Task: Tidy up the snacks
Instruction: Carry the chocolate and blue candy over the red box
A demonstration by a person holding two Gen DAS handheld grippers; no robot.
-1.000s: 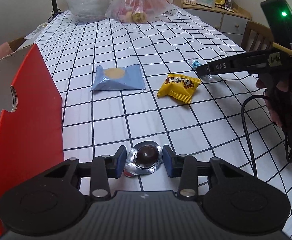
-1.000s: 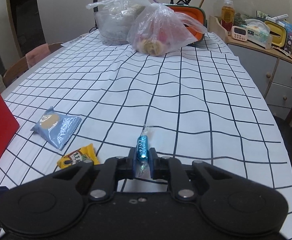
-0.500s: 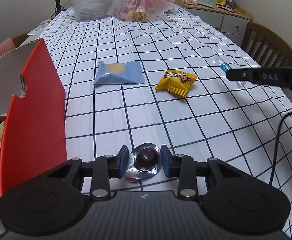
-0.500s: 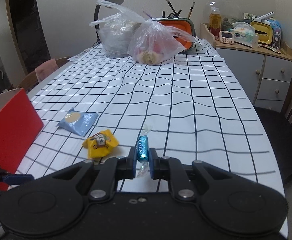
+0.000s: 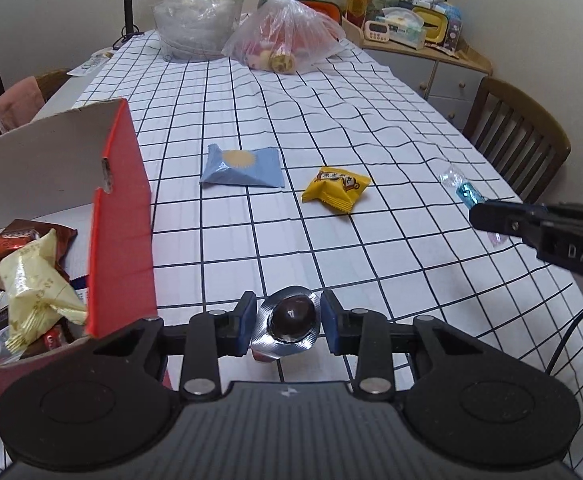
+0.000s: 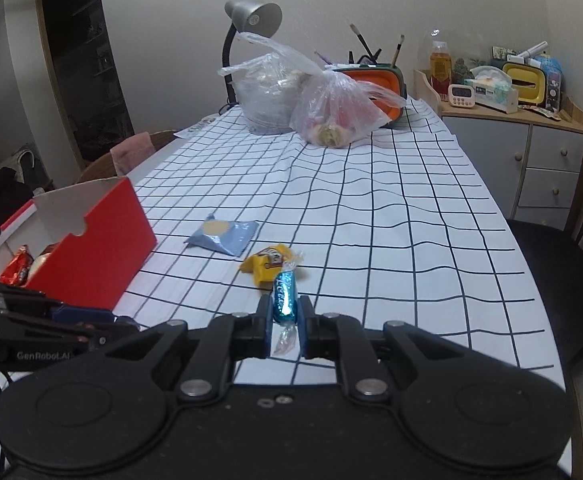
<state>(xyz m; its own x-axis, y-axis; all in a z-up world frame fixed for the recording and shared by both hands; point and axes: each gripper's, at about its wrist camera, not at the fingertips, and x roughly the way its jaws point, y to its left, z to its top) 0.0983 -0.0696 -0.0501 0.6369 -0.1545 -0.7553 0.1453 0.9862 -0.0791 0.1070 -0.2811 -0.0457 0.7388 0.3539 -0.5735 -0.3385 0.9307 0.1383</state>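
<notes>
Higher now: foil-cupped dark chocolate [image 5: 291, 317]

Two loose snack packets [image 5: 244, 167] lie on the cloth, two sweets [image 5: 291, 318] in grippers, two plastic bags [image 5: 291, 36], one red box [image 5: 121, 216].

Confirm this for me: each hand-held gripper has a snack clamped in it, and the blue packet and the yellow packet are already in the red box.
Not quite. Both packets still lie on the checked tablecloth, outside the red box: blue packet, yellow packet, as the left wrist view shows. Each hand-held gripper does hold a snack.

Both wrist views look downward, close over checked table [image 5: 371, 128], sharing it.
</notes>
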